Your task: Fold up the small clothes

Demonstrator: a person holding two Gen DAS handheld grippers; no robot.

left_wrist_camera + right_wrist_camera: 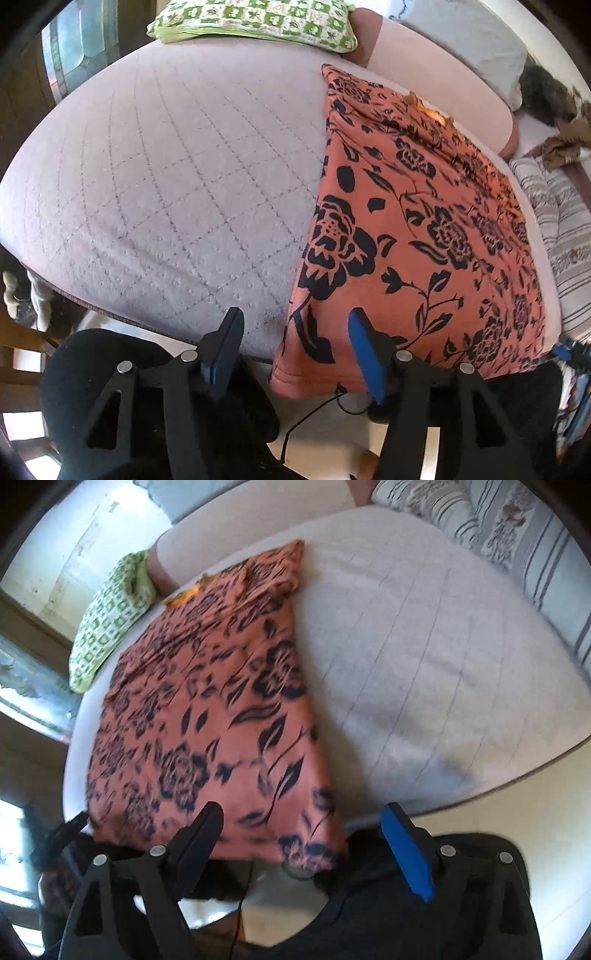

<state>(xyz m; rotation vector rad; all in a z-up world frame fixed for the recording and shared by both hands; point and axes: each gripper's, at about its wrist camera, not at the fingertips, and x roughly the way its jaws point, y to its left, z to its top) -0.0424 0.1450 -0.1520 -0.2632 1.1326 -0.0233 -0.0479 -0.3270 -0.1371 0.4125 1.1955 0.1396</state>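
Hovering over the near edge of the bed, the left gripper (pixel 295 325) has its jaws apart and grasps nothing; the orange flowered garment (pixel 417 236) hangs a little over that edge, between the fingers. The right gripper (pixel 303 819) is released wide too, above the same hem. Further on, the garment lies flat on the pale quilted cover (pixel 424 657). A green patterned pillow (pixel 255 20) rests at the far side.

Quilted bed cover (pixel 166 166); green pillow (pixel 255 22) at far edge; striped bedding (pixel 517 546) nr side.
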